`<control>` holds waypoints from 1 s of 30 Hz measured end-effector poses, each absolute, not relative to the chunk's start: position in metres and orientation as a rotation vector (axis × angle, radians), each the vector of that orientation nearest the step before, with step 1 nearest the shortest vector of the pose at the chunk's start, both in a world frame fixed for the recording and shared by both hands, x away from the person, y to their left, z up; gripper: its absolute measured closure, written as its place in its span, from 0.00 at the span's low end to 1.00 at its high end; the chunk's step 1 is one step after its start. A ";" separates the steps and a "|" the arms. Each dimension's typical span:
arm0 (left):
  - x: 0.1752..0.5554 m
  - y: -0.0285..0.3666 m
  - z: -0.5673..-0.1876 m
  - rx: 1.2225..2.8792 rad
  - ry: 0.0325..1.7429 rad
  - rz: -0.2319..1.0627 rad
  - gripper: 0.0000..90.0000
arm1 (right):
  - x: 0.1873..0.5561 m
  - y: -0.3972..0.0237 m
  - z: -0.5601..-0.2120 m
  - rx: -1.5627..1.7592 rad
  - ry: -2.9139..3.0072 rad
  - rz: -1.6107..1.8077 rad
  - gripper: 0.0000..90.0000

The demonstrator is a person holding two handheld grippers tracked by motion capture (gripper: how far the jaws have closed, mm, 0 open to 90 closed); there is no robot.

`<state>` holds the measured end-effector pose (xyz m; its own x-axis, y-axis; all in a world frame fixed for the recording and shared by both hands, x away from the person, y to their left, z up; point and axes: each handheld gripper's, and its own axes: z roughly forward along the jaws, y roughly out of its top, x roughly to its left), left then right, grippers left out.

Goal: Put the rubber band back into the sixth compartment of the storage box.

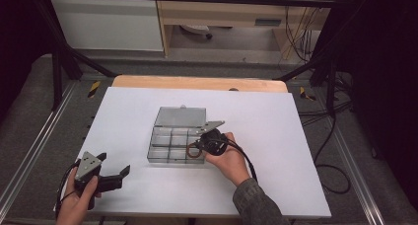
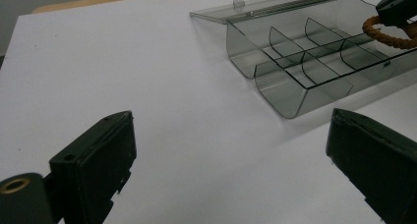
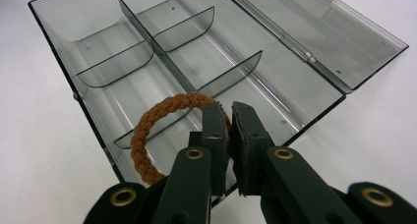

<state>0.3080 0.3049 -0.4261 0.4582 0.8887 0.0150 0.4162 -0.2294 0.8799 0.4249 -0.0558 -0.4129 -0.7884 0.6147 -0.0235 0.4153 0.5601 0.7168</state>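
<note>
Over the near right compartment of the clear box [image 3: 74, 42] we hold the braided ring [image 3: 147, 130] clamped in our right gripper [image 3: 227, 123], hanging just above it; our left gripper [image 2: 231, 150] waits well apart, jaws wide.

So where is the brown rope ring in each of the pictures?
High view: the brown rope ring is near the middle, at the near right corner of the clear box, held by the right gripper.
Left gripper view: top right edge, above the box.
Right gripper view: lower middle, pinched between the jaws over the box.
Shared landmark: the clear box with its open lid.
</note>
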 end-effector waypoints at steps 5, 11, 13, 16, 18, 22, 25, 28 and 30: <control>0.308 0.304 -0.426 1.833 1.104 0.676 0.05 | 0.426 -0.056 -0.414 0.856 2.523 1.051 0.94; 0.308 0.304 -0.427 1.834 1.104 0.676 0.05 | 0.426 -0.055 -0.416 0.858 2.529 1.044 0.94; 0.308 0.304 -0.427 1.835 1.103 0.677 0.05 | 0.426 -0.055 -0.416 0.857 2.528 1.042 0.94; 0.308 0.304 -0.427 1.841 1.102 0.676 0.05 | 0.427 -0.054 -0.417 0.859 2.527 1.042 0.94; 0.308 0.304 -0.427 1.842 1.102 0.677 0.05 | 0.427 -0.054 -0.417 0.850 2.531 1.037 0.94; 0.308 0.304 -0.427 1.845 1.102 0.676 0.06 | 0.426 -0.053 -0.418 0.848 2.536 1.028 0.94; 0.308 0.304 -0.427 1.842 1.104 0.672 0.06 | 0.426 -0.053 -0.418 0.851 2.534 1.035 0.94; 0.308 0.303 -0.427 1.845 1.103 0.672 0.06 | 0.425 -0.053 -0.419 0.851 2.536 1.030 0.94; 0.308 0.303 -0.427 1.845 1.103 0.672 0.05 | 0.425 -0.053 -0.419 0.852 2.536 1.029 0.94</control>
